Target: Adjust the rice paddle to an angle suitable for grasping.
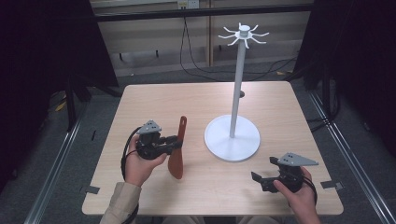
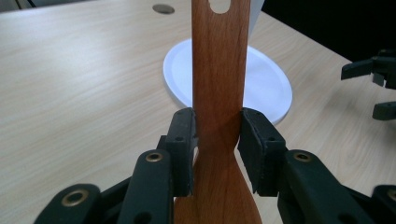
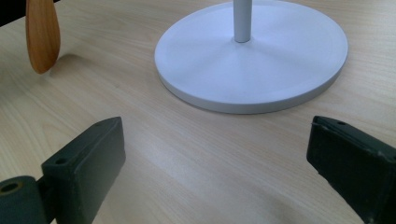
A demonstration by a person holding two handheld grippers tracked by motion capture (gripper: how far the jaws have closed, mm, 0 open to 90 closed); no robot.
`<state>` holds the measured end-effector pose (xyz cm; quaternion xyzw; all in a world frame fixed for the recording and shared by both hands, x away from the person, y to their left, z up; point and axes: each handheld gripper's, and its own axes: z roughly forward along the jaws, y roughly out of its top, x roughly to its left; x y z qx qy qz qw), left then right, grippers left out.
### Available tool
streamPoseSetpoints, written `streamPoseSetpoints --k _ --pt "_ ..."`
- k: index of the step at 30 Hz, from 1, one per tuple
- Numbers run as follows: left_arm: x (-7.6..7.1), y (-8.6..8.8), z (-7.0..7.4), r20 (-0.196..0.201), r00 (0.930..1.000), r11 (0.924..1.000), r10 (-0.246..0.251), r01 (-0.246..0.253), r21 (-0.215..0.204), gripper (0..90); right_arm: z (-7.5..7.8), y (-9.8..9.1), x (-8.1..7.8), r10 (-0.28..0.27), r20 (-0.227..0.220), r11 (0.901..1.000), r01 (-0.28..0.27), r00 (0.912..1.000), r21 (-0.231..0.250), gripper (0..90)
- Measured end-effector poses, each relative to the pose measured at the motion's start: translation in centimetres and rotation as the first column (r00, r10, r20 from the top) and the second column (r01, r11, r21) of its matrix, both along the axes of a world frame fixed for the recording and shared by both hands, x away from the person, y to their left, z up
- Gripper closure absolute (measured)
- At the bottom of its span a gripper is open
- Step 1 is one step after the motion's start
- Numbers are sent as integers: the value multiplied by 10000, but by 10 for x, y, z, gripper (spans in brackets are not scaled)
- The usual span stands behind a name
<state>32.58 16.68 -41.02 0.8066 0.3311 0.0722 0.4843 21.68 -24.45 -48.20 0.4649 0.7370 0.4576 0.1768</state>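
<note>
My left gripper (image 1: pixel 176 141) is shut on a brown wooden spatula (image 1: pixel 178 148), clamping its handle just above the blade (image 2: pixel 217 93). The spatula stands nearly upright, blade down and a little above the table, its hanging hole at the top. Its rounded blade tip (image 3: pixel 42 35) hangs at the far left of the right gripper view. A white stand (image 1: pixel 238 84) with a round base (image 3: pixel 252 60) and a ring of hooks on top rises right of the spatula. My right gripper (image 1: pixel 259 181) sits low near the front right of the table, open, with nothing between its jaws (image 3: pixel 215 172).
The pale wooden table (image 1: pixel 154 102) has a small round hole (image 2: pixel 163 8) behind the stand's pole. Black cables run over the floor beyond the far edge. The right gripper's dark fingers (image 2: pixel 373 70) appear at the right edge of the left gripper view.
</note>
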Motion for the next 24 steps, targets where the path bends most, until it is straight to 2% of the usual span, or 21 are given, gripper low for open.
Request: streamPoseSetpoints --k 2,4,8,10,14,18,24 --pt "-3 1 3 272 9996 9999 107 -104 -135 664 0 1 0 35 42 10000 -35 10000 -15 42" --pt "-4 2 5 305 9994 9994 139 -129 -334 663 1 3 1 79 19 10000 -79 10000 -44 42" --pt "-6 2 9 393 9991 9990 148 -131 -423 664 1 7 2 178 72 9998 -177 9998 -126 42" --pt "-7 1 10 454 9988 9981 191 -163 -602 664 2 10 2 311 208 9992 -306 9993 -267 41" --pt "-9 1 16 644 9976 9967 239 -187 -792 664 5 19 4 428 424 9990 -423 9982 -145 39" --pt "-10 -1 22 706 9970 9931 320 -237 -1151 664 8 30 6 671 606 9974 -654 9959 -303 39" --pt "-14 -8 28 966 9942 9930 471 -361 -1121 664 14 54 11 1056 865 9943 -1042 9906 -202 48"
